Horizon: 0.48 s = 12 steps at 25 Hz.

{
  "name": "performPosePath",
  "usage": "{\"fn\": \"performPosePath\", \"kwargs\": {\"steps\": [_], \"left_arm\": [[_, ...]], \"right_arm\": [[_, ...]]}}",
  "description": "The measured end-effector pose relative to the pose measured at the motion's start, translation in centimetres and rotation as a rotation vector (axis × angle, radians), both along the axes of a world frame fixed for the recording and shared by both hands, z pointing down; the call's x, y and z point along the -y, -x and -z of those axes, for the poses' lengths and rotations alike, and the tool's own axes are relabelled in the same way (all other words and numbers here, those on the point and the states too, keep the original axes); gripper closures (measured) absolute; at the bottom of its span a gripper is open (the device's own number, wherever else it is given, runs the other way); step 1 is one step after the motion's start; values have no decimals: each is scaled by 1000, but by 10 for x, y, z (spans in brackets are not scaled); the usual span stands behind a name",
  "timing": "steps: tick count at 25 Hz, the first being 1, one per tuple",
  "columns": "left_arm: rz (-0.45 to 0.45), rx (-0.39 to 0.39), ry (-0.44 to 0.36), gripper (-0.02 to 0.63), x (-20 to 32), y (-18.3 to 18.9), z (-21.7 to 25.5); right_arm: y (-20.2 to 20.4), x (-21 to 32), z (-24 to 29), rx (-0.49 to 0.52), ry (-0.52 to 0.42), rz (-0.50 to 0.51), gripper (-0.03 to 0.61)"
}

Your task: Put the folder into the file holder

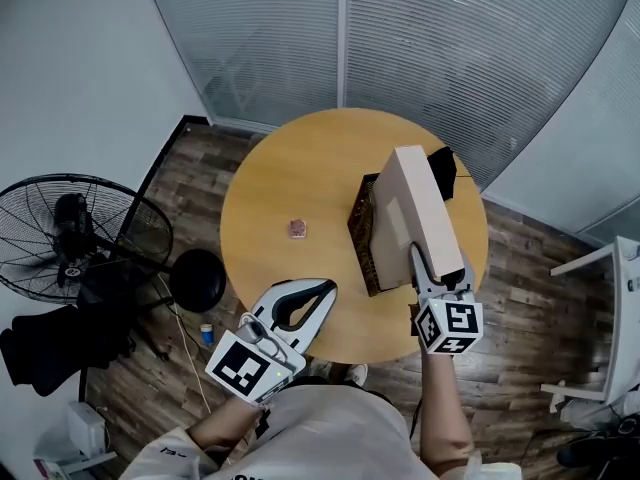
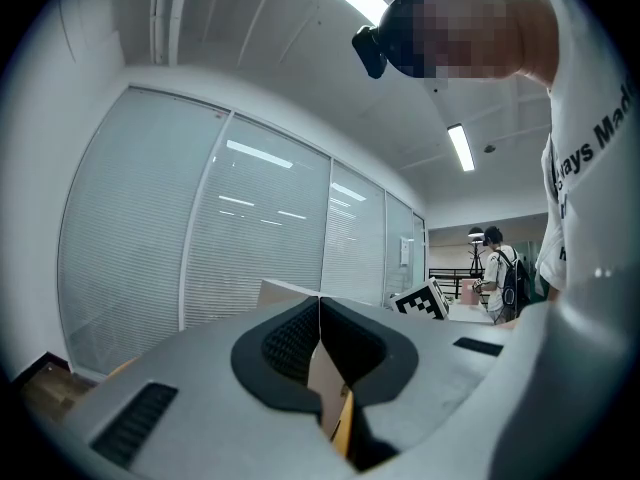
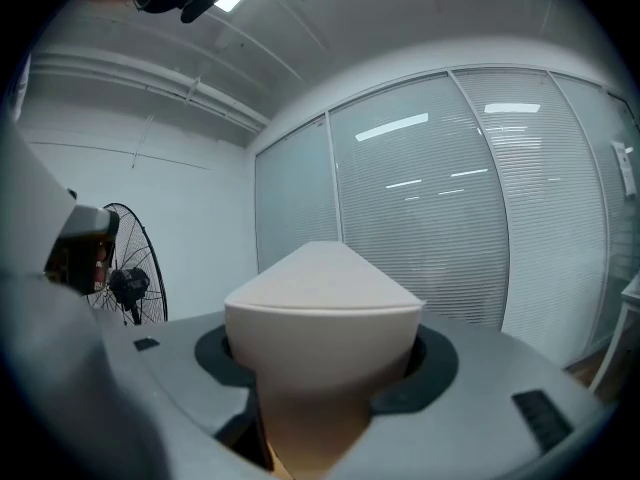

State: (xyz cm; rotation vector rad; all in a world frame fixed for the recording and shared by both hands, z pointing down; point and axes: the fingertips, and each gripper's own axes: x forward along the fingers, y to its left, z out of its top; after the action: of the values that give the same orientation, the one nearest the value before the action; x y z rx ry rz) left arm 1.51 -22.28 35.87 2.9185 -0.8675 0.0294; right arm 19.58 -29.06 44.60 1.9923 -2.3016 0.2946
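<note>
A thick beige folder (image 1: 415, 213) is held on edge over the round wooden table (image 1: 290, 178), leaning over the dark mesh file holder (image 1: 361, 236) and hiding most of it. I cannot tell whether its lower edge is inside the holder. My right gripper (image 1: 441, 270) is shut on the folder's near end, and the folder (image 3: 320, 298) fills its jaws in the right gripper view. My left gripper (image 1: 312, 296) hovers at the table's near edge, left of the holder. Its jaws are shut on nothing, and its fingertips (image 2: 300, 333) meet.
A small pink object (image 1: 297, 229) lies on the table left of the holder. Something black (image 1: 443, 170) sits behind the folder. A standing fan (image 1: 70, 233) and a black stool (image 1: 197, 280) are on the floor at the left. Glass partitions with blinds (image 1: 420, 38) run behind.
</note>
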Motion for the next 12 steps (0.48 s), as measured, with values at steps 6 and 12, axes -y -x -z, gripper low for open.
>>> {"fn": "performPosePath", "kwargs": {"steps": [6, 12], "left_arm": [[16, 9, 5, 588, -2, 0, -1], [29, -17, 8, 588, -1, 1, 2]], "right_arm": [[-3, 6, -9, -2, 11, 3, 285], [-4, 9, -20, -8, 20, 6, 285]]}}
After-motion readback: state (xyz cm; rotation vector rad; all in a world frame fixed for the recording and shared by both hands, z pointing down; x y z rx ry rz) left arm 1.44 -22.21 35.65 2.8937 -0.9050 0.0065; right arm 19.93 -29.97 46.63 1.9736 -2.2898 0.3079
